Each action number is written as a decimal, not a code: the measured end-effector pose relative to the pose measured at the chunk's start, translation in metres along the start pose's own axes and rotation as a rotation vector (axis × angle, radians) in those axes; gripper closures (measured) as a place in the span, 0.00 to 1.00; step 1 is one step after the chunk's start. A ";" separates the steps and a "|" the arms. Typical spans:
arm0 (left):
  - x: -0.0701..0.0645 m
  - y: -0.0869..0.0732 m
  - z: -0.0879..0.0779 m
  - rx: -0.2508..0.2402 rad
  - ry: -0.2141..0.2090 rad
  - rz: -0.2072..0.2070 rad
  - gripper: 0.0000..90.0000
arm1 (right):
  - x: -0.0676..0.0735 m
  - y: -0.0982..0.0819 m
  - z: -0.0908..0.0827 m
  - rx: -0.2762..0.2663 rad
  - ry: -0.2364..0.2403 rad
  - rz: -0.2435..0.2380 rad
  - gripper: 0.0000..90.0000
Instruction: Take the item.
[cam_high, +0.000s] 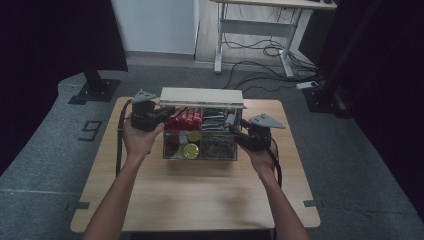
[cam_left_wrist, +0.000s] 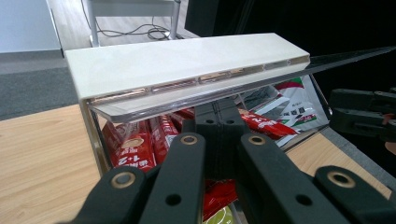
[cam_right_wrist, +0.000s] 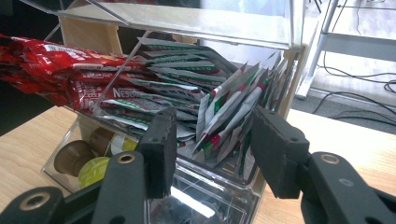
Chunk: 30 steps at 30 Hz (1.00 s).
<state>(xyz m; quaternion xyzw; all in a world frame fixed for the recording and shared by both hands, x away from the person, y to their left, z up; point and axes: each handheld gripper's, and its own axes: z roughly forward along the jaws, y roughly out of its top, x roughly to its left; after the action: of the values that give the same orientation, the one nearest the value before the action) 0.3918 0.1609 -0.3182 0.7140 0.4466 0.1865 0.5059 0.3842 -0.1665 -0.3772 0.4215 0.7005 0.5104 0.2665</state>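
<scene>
Right gripper view: clear organiser box (cam_right_wrist: 224, 186), red (cam_right_wrist: 60, 74) and green-white sachets (cam_right_wrist: 224, 116) inside.

The person's forearms are bare, with no sleeves showing in the high view. Each hand carries a black claw. The left claw (cam_high: 167, 113) and the right claw (cam_high: 234, 129) each bear a grey three-cornered plate on top, and a dark cable trails back from each along the forearm. Up close, the left claw's (cam_left_wrist: 218, 135) black links are chunky and matte, pinned with round brass-coloured rivets (plus a few plain dark holes). The right claw (cam_right_wrist: 212, 140) has flat, rectangular black pads (cam_right_wrist: 275, 149) with a slightly rough face, on the same riveted links.
</scene>
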 end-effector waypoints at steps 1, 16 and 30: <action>0.000 0.000 0.000 -0.001 0.000 0.000 1.00 | 0.000 0.001 0.002 -0.001 -0.006 -0.002 0.56; 0.000 0.001 0.000 0.001 0.000 0.002 1.00 | 0.002 0.004 0.014 0.009 -0.012 -0.003 0.59; -0.001 0.002 0.001 0.000 -0.003 0.002 1.00 | 0.003 0.007 0.026 0.033 -0.054 -0.017 0.67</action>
<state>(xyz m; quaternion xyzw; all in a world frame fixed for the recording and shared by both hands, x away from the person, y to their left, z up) 0.3925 0.1594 -0.3170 0.7148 0.4453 0.1857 0.5063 0.4063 -0.1504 -0.3791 0.4335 0.7049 0.4852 0.2826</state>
